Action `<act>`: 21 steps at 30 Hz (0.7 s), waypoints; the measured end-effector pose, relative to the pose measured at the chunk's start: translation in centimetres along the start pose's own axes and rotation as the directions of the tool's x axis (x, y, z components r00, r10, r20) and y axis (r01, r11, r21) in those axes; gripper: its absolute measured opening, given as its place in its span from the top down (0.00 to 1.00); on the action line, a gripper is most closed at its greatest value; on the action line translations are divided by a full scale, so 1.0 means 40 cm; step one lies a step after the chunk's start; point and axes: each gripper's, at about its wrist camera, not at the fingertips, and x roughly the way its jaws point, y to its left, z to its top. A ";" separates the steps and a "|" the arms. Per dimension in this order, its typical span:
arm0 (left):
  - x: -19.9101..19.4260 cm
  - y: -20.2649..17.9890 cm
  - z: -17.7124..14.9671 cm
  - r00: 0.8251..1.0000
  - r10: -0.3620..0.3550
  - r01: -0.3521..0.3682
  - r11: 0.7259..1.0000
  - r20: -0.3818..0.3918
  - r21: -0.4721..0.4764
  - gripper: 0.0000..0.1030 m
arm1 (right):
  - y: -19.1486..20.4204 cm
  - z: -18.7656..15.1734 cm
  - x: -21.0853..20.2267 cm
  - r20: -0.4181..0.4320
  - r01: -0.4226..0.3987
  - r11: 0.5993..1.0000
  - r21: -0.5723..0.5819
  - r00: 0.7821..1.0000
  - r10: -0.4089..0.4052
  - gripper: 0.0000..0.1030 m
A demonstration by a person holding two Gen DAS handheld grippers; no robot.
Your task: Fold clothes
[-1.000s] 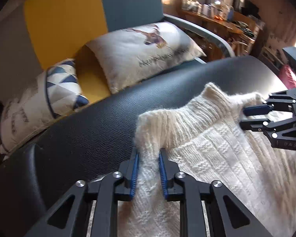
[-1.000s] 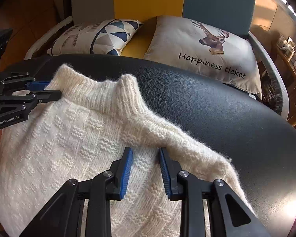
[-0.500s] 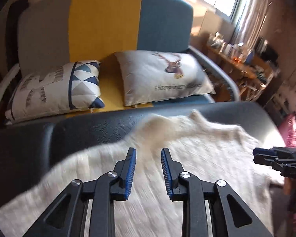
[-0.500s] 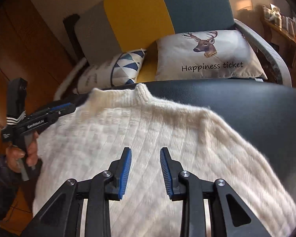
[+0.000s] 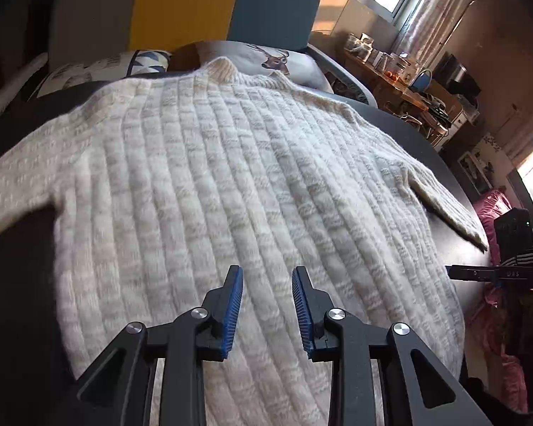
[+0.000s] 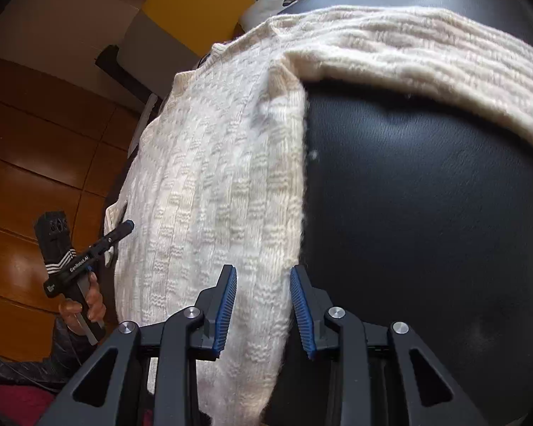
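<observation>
Spread flat on the black leather-look worktop (image 5: pixel 14 284), the cream knitted sweater (image 5: pixel 231 177) lies with its long axis running from the hem, nearest the left wrist camera, up to the ribbed collar (image 5: pixel 224 67), which points toward the sofa (image 5: pixel 273 10) beyond. Its ribs run the same way, hem to collar. One sleeve (image 5: pixel 14 191) stretches out to the left across the worktop, the other sleeve (image 5: pixel 447 206) angles out to the right, its cuff near the worktop's edge.

The left tongs (image 5: pixel 266 305) hang just above the lower body of the sweater, blue pads parted with a clear gap between them and nothing gripped. In the right wrist view the same tongs (image 6: pixel 126 229) show from the side at the sweater's far edge, held by a hand (image 6: pixel 85 301); from there their gap cannot be told.

The right tongs (image 6: pixel 263 305) sit at the sweater's side edge, near the hem, jaws apart with the knit's edge lying between the pads; whether the pads touch the fabric cannot be told. In that view a sleeve (image 6: pixel 444 60) runs crosswise over the worktop.

Behind the collar, a deer-print cushion (image 5: pixel 277 60) and a blue triangle-pattern cushion (image 5: pixel 124 65) rest on the yellow and teal sofa.
</observation>
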 end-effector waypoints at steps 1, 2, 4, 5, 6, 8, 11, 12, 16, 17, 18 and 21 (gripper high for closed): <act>-0.004 0.001 -0.018 1.000 0.011 -0.011 1.000 -0.002 -0.005 0.71 | 0.007 -0.006 0.006 0.000 -0.013 1.000 -0.003 1.000 0.013 0.68; -0.005 0.002 -0.033 1.000 0.024 -0.025 1.000 -0.005 -0.005 0.71 | 0.013 -0.010 0.012 -0.001 -0.012 1.000 0.002 1.000 0.012 0.68; -0.004 0.008 -0.058 0.999 0.034 -0.035 0.999 -0.012 -0.006 0.69 | 0.022 -0.012 0.016 0.011 -0.004 1.000 0.018 1.000 0.004 0.68; -0.005 0.014 -0.067 1.000 0.028 -0.028 0.999 -0.005 -0.015 0.69 | 0.027 -0.012 0.019 0.014 0.001 1.000 0.019 1.000 -0.001 0.68; -0.006 0.016 -0.073 1.000 0.028 -0.028 0.999 -0.001 -0.016 0.69 | 0.039 -0.014 0.020 0.022 0.039 0.999 -0.012 0.999 -0.039 0.69; -0.003 0.017 -0.077 0.999 0.038 -0.038 0.999 0.003 -0.006 0.69 | 0.073 -0.019 0.026 0.035 0.154 0.983 -0.097 0.988 -0.152 0.85; 0.002 0.013 -0.077 0.998 0.056 -0.056 0.998 0.008 0.005 0.68 | 0.165 -0.038 0.050 0.077 0.432 0.842 -0.324 0.899 -0.431 0.87; 0.003 0.010 -0.077 0.998 0.065 -0.065 0.998 0.007 0.010 0.68 | 0.201 -0.048 0.065 0.112 0.527 0.741 -0.415 0.838 -0.534 0.87; -0.003 0.001 -0.072 0.996 0.088 -0.087 0.996 -0.014 0.034 0.68 | 0.255 -0.067 0.083 0.219 0.686 0.421 -0.594 0.641 -0.736 0.89; -0.004 0.001 -0.075 0.996 0.085 -0.084 0.995 -0.019 0.045 0.68 | 0.254 -0.070 0.080 0.250 0.712 0.349 -0.609 0.590 -0.768 0.89; -0.006 0.002 -0.080 0.996 0.083 -0.081 0.995 -0.022 0.059 0.68 | 0.230 -0.065 0.079 0.233 0.721 0.368 -0.587 0.586 -0.776 0.89; -0.007 -0.004 -0.097 0.996 0.092 -0.092 0.990 0.006 0.106 0.67 | 0.176 -0.048 0.064 0.179 0.725 0.464 -0.509 0.616 -0.767 0.88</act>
